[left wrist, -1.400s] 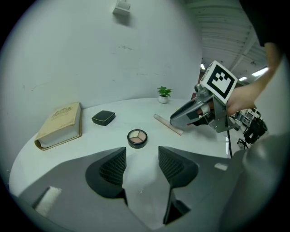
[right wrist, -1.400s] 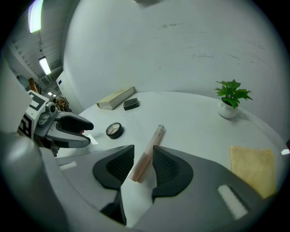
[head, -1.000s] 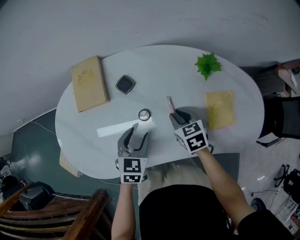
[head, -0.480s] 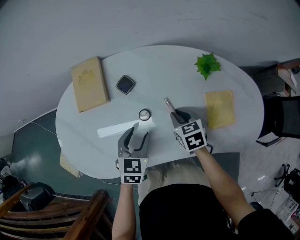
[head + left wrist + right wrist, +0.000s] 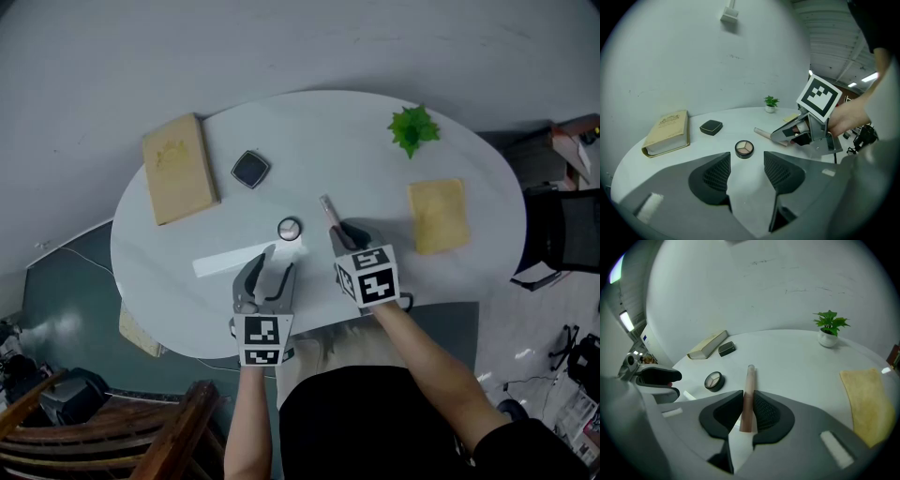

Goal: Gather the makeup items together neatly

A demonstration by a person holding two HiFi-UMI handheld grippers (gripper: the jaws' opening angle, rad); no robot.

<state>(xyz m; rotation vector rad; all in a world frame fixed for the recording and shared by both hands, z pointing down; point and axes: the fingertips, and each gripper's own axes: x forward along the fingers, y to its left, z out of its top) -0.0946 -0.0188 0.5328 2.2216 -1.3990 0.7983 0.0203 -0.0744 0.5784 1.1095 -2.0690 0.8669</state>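
**Step in hand: carrying one item towards the rest.** Nearest us, the left hand-held gripper [image 5: 747, 172] hovers over the front of the white worktop [image 5: 319, 131], its jaws wide apart with nothing between them. Just to its right, the right hand-held gripper [image 5: 747, 411] has just been closing its jaws. Its pads clamp the lower part of a slim tube [image 5: 749, 380], which juts out ahead of them, away from us.

Beyond the left jaws lies the round eyeshadow pot [image 5: 289, 229], just left of the tube's tip. The black compact [image 5: 250, 169] sits farther back and to the left, well apart from both.

We judge that the next move is to swing the tube left and lay it beside the pot, releasing it only once it rests there. The compact remains to be fetched.

Only the right gripper view shows the pads on the tube (in the head view the marker cube [image 5: 366, 277] covers them). Only the left gripper view shows the pot's three shades. We cannot tell whether the tube's tip clears the worktop.
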